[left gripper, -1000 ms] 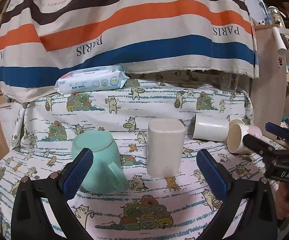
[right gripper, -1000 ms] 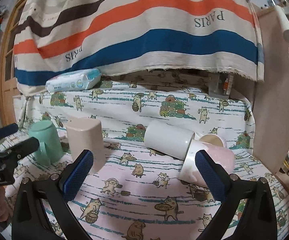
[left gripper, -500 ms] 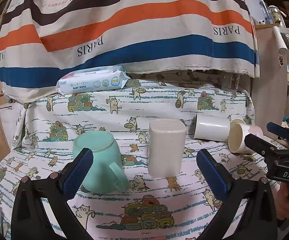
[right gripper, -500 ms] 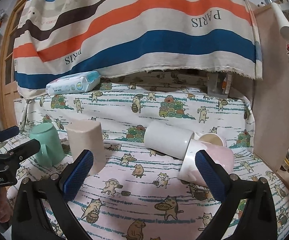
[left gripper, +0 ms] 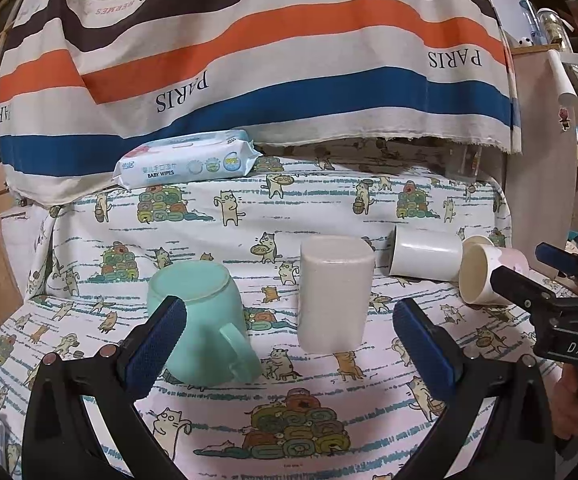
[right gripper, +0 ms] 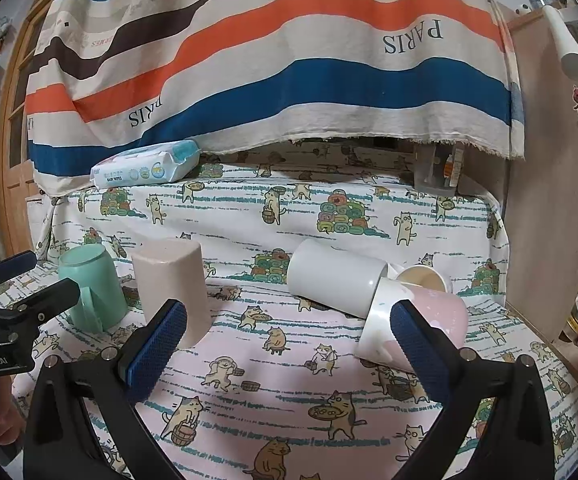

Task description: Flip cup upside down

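Observation:
A mint green mug [left gripper: 201, 320] stands upside down on the cat-print cloth, also in the right wrist view [right gripper: 93, 284]. A beige cup [left gripper: 335, 292] stands upside down beside it [right gripper: 171, 288]. A white cup [right gripper: 335, 278] and a pink-and-white cup [right gripper: 413, 320] lie on their sides to the right; both show in the left wrist view [left gripper: 425, 254] [left gripper: 485, 276]. My left gripper [left gripper: 289, 344] is open and empty in front of the mug and beige cup. My right gripper [right gripper: 289, 344] is open and empty, its right finger in front of the pink cup.
A pack of baby wipes [left gripper: 187, 164] lies at the back left under a striped hanging cloth [left gripper: 249, 60]. A wooden panel [right gripper: 553, 200] bounds the right side. A small clear box [right gripper: 437, 172] sits at the back right. A third cup's rim [right gripper: 423, 278] shows behind the pink cup.
Both views have shifted slightly, as the grippers drifted a little. The cups have not moved and both grippers stay open.

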`<state>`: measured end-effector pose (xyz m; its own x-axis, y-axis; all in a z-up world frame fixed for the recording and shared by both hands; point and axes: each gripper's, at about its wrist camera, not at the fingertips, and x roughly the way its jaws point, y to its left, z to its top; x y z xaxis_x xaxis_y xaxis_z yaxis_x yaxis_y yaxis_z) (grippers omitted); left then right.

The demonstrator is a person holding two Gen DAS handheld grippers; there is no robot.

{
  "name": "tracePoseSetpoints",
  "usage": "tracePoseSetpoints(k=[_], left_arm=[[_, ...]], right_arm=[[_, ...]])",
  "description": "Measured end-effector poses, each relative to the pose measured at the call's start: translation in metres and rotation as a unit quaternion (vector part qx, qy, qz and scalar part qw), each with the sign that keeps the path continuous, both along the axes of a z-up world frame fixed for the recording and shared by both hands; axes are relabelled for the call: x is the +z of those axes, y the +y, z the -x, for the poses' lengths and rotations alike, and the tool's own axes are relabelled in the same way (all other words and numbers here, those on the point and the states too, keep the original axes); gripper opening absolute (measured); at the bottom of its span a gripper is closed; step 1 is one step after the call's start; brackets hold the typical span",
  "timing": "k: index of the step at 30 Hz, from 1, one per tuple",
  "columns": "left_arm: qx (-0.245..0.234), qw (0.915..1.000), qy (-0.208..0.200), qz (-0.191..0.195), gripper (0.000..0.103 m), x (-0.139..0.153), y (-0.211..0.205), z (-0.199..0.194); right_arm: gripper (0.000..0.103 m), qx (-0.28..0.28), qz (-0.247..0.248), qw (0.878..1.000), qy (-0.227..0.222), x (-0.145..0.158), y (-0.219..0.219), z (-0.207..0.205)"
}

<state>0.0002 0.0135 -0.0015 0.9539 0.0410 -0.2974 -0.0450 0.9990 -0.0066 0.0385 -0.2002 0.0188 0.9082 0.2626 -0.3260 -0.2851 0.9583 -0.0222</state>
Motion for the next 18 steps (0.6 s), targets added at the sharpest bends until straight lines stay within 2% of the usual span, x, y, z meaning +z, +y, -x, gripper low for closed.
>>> tracePoseSetpoints(k=[18], left_arm=[[-0.002, 1.0, 0.001, -0.002, 0.103, 0.0004, -0.0007, 0.0008]], right_arm=[[0.103, 0.0, 0.0, 1.0, 0.0, -0.0003, 0.0, -0.0004]])
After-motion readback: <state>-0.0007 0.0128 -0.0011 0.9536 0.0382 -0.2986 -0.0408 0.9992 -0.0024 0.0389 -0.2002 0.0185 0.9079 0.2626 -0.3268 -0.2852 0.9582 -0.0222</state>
